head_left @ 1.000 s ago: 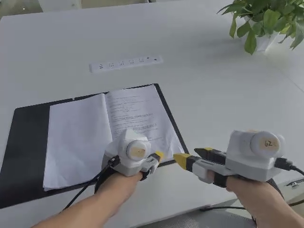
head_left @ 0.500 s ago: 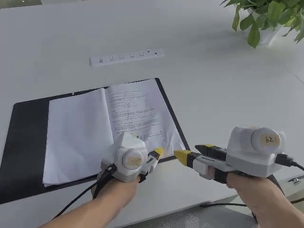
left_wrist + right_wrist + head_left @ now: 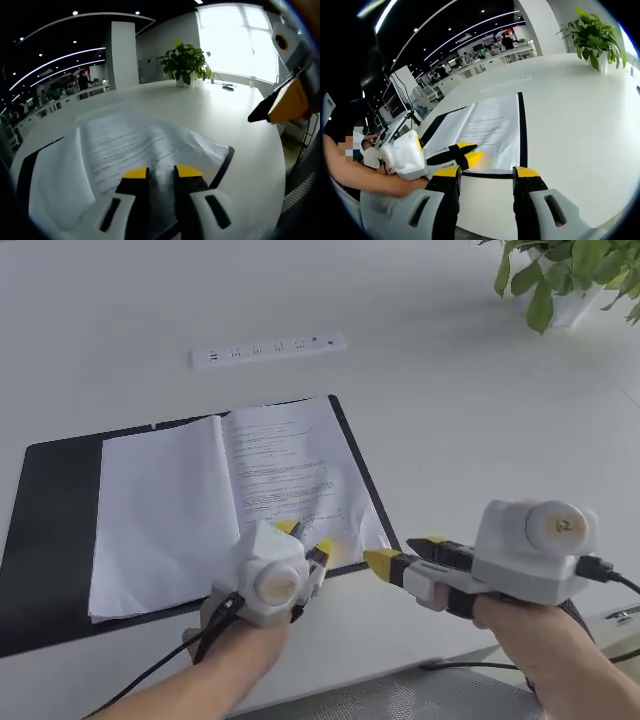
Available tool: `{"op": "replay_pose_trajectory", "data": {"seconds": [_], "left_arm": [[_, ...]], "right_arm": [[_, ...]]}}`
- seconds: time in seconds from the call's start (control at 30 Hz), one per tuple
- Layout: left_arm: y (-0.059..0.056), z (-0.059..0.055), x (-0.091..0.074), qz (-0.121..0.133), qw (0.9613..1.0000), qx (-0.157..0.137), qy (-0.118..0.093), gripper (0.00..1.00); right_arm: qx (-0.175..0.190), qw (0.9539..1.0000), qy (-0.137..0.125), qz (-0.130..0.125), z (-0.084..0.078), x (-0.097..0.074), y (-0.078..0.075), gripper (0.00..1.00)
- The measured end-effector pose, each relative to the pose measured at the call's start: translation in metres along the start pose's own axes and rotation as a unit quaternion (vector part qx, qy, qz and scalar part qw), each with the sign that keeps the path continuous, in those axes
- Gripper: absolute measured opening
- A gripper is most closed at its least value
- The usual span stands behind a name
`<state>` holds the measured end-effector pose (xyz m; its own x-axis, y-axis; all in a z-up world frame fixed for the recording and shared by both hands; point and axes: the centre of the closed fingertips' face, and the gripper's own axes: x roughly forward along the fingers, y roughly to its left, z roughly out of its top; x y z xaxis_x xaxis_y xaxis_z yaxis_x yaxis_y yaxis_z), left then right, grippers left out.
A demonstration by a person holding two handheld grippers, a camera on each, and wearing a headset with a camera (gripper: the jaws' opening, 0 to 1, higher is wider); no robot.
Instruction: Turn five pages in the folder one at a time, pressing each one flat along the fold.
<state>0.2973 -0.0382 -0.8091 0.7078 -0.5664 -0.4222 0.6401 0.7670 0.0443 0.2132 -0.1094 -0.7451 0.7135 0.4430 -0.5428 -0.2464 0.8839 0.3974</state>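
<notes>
Now, a turned sheet (image 3: pixel 160 520) is laid left; the printed page (image 3: pixel 290 475) is met at its near corner by the half-open left gripper (image 3: pixel 308 538), the right gripper (image 3: pixel 408 552) held wide.

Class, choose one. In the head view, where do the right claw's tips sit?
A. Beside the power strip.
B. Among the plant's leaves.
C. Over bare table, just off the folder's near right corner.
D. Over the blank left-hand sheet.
C: the right claw hangs with its yellow tips over bare table, just short of the folder; the right gripper view shows table between claw and folder.
</notes>
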Motion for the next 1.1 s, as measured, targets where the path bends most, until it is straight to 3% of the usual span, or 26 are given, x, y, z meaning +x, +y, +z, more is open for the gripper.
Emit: {"op": "replay_pose_trajectory", "data": {"seconds": [0.07, 0.47, 0.67, 0.7, 0.77, 0.87, 1.0, 1.1], "left_arm": [[-0.002, 0.000, -0.001, -0.005, 0.9999, 0.014, -0.001, 0.11], [0.002, -0.001, -0.001, 0.001, 1.0000, 0.004, 0.008, 0.07], [0.002, -0.001, 0.000, 0.003, 1.0000, -0.001, 0.009, 0.07], [0.002, -0.001, 0.000, 0.003, 0.9999, -0.001, 0.009, 0.07], [0.002, -0.001, -0.001, 0.004, 0.9999, -0.002, 0.009, 0.07], [0.002, -0.001, -0.001, 0.004, 0.9999, -0.003, 0.009, 0.07], [0.002, -0.001, -0.001, 0.005, 0.9999, -0.005, 0.009, 0.07], [0.002, 0.000, -0.001, 0.005, 0.9999, -0.006, 0.009, 0.07]], "right_arm": [[0.001, 1.0000, 0.000, 0.000, 0.001, 0.001, 0.000, 0.40], [-0.005, 0.9999, 0.009, 0.009, 0.002, 0.027, -0.001, 0.35], [0.017, 0.9995, 0.028, -0.003, -0.004, 0.042, -0.013, 0.32], [0.021, 0.9996, 0.021, -0.002, -0.003, 0.044, -0.014, 0.30], [0.036, 0.9989, 0.027, -0.015, -0.005, 0.046, -0.021, 0.30], [0.065, 0.9976, 0.021, -0.005, -0.004, 0.049, -0.021, 0.24], [0.071, 0.9972, 0.017, -0.016, -0.002, 0.049, -0.025, 0.10], [0.078, 0.9966, 0.012, -0.023, -0.001, 0.049, -0.029, 0.07]]}}
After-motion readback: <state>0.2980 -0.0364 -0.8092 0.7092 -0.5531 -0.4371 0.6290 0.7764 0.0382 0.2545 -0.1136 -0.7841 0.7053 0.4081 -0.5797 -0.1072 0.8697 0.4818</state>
